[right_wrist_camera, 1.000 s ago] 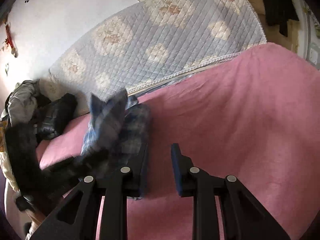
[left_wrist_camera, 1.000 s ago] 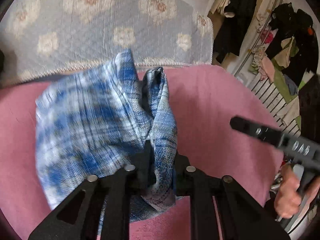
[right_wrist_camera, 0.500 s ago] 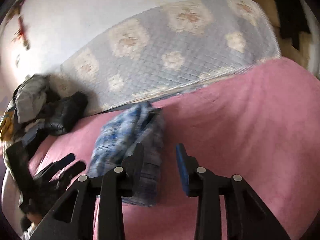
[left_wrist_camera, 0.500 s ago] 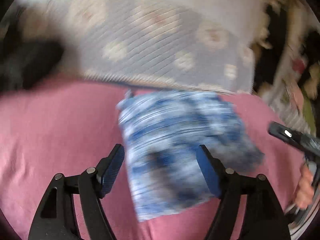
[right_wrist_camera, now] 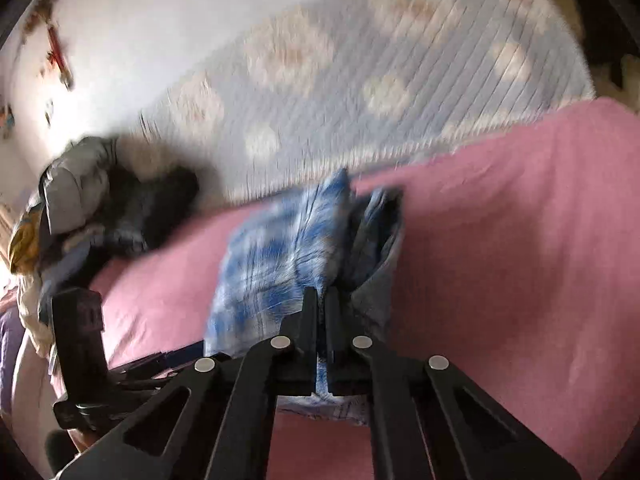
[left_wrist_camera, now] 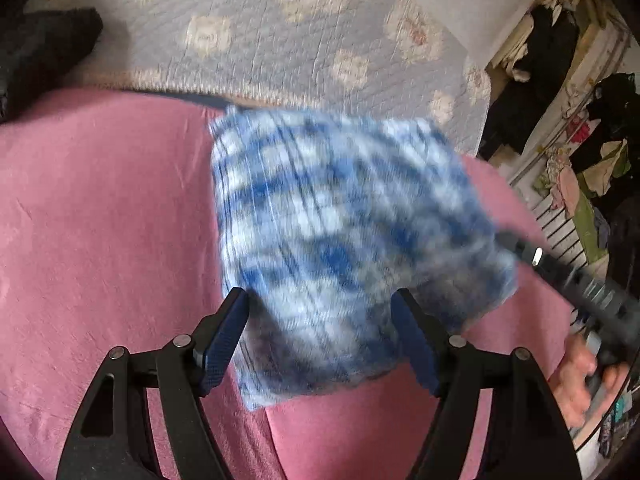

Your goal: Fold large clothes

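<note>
A folded blue-and-white plaid garment (left_wrist_camera: 344,240) lies on the pink bed cover (left_wrist_camera: 100,208), blurred by motion. My left gripper (left_wrist_camera: 320,332) is open, its fingers either side of the garment's near edge, not clamping it. In the right wrist view my right gripper (right_wrist_camera: 322,308) is shut on the near edge of the plaid garment (right_wrist_camera: 280,256), which is bunched up and lifted there. The right gripper also shows at the right of the left wrist view (left_wrist_camera: 568,276), reaching the garment's right side.
A grey quilted floral bedspread (left_wrist_camera: 280,36) lies beyond the pink cover. A pile of dark and grey clothes (right_wrist_camera: 100,208) sits at the left of the bed. A rack of hanging clothes (left_wrist_camera: 580,152) stands to the right. The left gripper's body (right_wrist_camera: 80,344) shows at lower left.
My left gripper let go of the garment and opened wide. My right gripper moved onto the garment and closed on its edge.
</note>
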Demonstrator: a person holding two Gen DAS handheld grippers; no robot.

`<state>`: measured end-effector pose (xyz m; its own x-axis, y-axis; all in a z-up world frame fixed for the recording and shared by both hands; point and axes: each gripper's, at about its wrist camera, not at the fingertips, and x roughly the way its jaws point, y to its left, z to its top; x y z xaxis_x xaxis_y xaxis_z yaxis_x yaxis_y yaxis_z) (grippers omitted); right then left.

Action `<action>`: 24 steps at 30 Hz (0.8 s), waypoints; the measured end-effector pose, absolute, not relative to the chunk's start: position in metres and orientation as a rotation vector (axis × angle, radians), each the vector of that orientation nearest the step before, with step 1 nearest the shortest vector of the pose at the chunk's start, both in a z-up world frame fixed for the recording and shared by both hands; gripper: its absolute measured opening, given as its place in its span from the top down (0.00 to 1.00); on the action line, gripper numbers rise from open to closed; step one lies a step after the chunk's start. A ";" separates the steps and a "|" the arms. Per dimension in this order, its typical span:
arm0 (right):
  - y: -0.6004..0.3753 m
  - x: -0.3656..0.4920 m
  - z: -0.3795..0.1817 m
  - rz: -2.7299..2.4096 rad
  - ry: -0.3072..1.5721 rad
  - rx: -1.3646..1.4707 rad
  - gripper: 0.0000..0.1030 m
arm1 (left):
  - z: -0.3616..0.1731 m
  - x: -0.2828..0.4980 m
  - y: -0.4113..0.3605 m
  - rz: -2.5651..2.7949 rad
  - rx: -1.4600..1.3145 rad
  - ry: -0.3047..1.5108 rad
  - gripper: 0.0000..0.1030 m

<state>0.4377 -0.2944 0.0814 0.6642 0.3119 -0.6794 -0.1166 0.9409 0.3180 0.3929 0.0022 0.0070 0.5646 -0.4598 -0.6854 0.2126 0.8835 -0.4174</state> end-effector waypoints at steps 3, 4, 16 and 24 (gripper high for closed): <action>-0.304 0.439 0.058 0.152 0.925 0.252 1.00 | 0.015 0.410 0.003 -0.344 -0.319 0.849 0.20; -0.308 0.443 0.050 0.140 0.959 0.264 1.00 | 0.013 0.421 0.004 -0.317 -0.324 0.864 0.20; -0.309 0.466 0.085 0.322 0.795 0.326 0.40 | -0.011 0.433 -0.003 -0.333 -0.320 0.927 0.20; -0.300 0.486 0.031 0.379 0.976 0.424 0.27 | -0.010 0.441 0.018 -0.372 -0.368 0.944 0.19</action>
